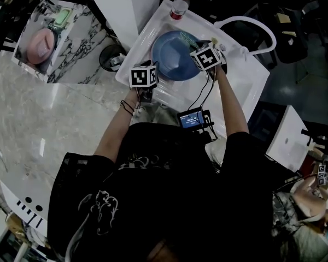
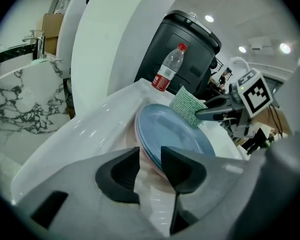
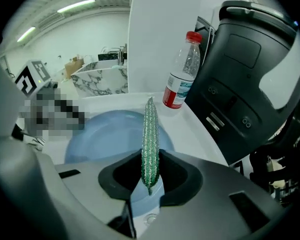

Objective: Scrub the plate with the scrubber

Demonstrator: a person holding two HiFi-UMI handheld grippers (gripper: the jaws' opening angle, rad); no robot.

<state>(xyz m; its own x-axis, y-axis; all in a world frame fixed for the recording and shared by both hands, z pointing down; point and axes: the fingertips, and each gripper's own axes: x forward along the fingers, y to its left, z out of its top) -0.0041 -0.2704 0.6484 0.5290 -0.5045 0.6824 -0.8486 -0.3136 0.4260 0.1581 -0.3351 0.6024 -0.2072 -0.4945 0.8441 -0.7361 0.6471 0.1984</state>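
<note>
A blue plate [image 1: 175,53] stands tilted in the white sink [image 1: 240,75], stacked on a pinkish one. In the left gripper view the plate [image 2: 175,134] has its near rim in the gap of my left gripper [image 2: 150,166]; a sliver of white shows beside the left pad, so the jaws are open. The left gripper [image 1: 153,70] sits at the plate's lower left edge. My right gripper [image 3: 150,176] is shut on a green scrubber [image 3: 150,144], held edge-up over the plate [image 3: 105,134]. The scrubber [image 2: 187,105] touches the plate's far rim, with the right gripper [image 1: 199,45] behind it.
A plastic bottle [image 1: 179,5] with a red cap stands on the sink's far corner. A black bin [image 3: 250,74] rises behind the sink. To the left is a marble counter [image 1: 71,42] with a pink dish [image 1: 39,45]. A white curved pipe [image 1: 251,23] arcs over the sink's right side.
</note>
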